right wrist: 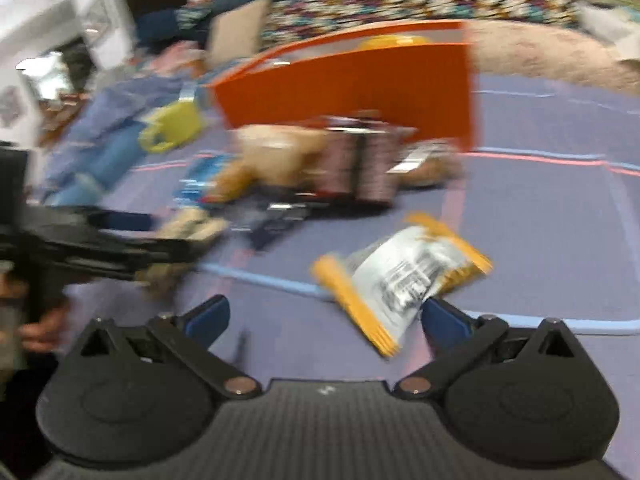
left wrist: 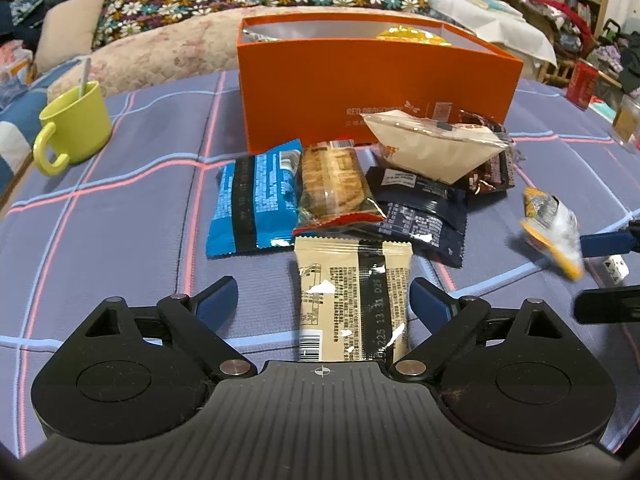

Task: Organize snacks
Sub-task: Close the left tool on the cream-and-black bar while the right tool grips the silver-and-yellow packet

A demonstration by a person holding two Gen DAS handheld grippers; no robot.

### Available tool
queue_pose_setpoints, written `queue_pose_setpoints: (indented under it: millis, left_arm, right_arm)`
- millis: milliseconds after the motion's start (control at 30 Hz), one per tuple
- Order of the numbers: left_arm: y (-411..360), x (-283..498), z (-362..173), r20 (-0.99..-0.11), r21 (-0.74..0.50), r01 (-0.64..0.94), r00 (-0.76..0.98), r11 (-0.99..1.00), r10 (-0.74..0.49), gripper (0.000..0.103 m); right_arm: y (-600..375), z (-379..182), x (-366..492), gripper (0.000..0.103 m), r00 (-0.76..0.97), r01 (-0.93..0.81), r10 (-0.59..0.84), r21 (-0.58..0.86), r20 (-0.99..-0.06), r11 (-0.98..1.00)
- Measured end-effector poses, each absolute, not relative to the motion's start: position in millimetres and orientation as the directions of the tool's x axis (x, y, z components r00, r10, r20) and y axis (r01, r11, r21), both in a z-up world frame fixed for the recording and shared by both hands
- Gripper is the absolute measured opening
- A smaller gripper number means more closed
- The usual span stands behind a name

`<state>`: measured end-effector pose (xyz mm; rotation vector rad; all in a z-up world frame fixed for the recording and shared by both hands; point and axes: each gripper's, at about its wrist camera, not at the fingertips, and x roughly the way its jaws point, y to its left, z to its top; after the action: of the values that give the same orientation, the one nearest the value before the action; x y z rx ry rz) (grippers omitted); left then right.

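Note:
A beige snack packet [left wrist: 352, 300] lies flat on the plaid cloth between the fingers of my left gripper [left wrist: 321, 282], which is open; neither pad presses on it. Beyond it is a heap of snacks: a blue packet [left wrist: 256, 200], a clear biscuit packet [left wrist: 336, 184], a navy packet [left wrist: 420, 212] and a white triangular packet [left wrist: 432, 144]. Behind them stands the open orange box [left wrist: 360, 80]. My right gripper [right wrist: 325, 301] is open wide. A blurred yellow-and-white packet [right wrist: 400, 276] rests against its right fingertip [right wrist: 440, 320], with no grip on it.
A green mug [left wrist: 76, 120] with a spoon stands at the left. A red tin [left wrist: 582, 84] and a glass [left wrist: 626, 124] sit at the right edge. Floral cushions and a quilt lie behind the box. A yellow item [left wrist: 412, 36] shows inside the box.

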<state>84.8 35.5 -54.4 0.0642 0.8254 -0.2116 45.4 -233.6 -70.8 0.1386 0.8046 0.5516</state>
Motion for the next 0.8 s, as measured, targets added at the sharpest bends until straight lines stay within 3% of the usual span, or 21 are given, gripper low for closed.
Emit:
queue_pose_setpoints:
  millis: [67,167,367,533,633,733,767,800]
  left_arm:
    - [36,86,-55,-0.737,-0.026,0.209,0.656,0.978,-0.16,0.074]
    - [37,88,-55,-0.738,-0.032,0.206,0.655,0.978,-0.162,0.076]
    - [36,94,-58,-0.749,-0.072,0.205,0.635,0.976,-0.189,0.083]
    - [25,93,-65,-0.745,0.012,0.233,0.651,0.972,-0.147,0.082]
    - [25,94,-66,-0.746,-0.004,0.242,0.646,0.97,-0.164,0.079]
    - [25,93,-64,-0.735,-0.006,0.251,0.655,0.968,-0.174,0.06]
    - [25,92,-61,-0.73,-0.006,0.252,0.66,0.968,-0.176,0.035]
    - [25,90,-59,-0.729,-0.005,0.256,0.661,0.967,-0.179,0.019]
  right_arm:
    - [-235,-61,46,0.102,0.6,-0.429,0.512,0.292,-0.615,0.855]
    - [-242,-61,51,0.102,0.684,-0.352,0.376,0.169,-0.625,0.921]
    - [-226,-79,76,0.102,0.662,-0.336,0.346,0.149,-0.665,0.93]
    - [-212,-89,75,0.102,0.674,-0.363,0.283,0.027,-0.683,0.931]
    - [-211,-91,73,0.102,0.686,-0.364,0.259,-0.013,-0.68,0.931]
    - [-217,-92,75,0.102,0.694,-0.34,0.246,-0.006,-0.677,0.941]
    - [-217,-91,75,0.099,0.694,-0.337,0.243,-0.007,-0.678,0.942]
    - [-217,-90,75,0.094,0.695,-0.335,0.239,-0.012,-0.678,0.942]
